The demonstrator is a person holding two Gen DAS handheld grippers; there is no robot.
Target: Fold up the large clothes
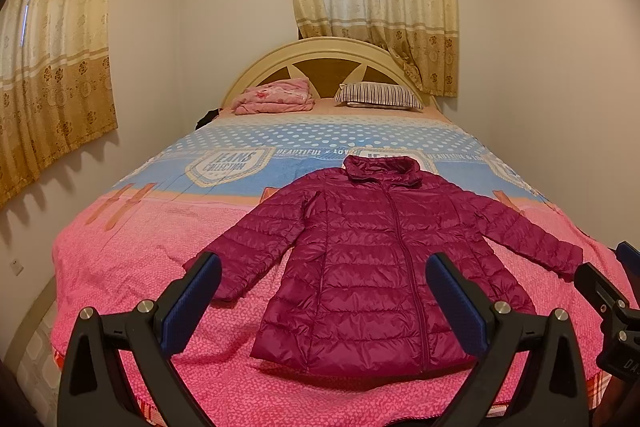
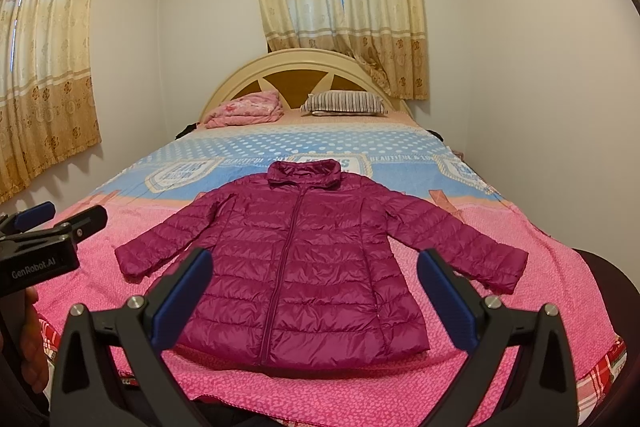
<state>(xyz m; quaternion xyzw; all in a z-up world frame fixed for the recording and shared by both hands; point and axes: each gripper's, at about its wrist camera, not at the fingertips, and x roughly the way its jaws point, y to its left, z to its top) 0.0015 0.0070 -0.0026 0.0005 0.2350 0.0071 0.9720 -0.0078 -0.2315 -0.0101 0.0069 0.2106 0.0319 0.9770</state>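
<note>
Shiny purple puffy jacket (image 1: 372, 267) laid flat on pink bed cover (image 1: 132, 267), hem partly hidden by left gripper (image 1: 324, 301) and right gripper (image 2: 316, 297), both spread wide apart, nothing held.

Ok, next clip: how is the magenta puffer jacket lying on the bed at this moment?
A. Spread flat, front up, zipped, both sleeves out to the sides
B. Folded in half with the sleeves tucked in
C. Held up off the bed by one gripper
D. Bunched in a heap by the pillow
A: the jacket lies flat on the bedspread with the zipper up and both sleeves spread, while the left gripper and right gripper hang open, apart from it.
</note>
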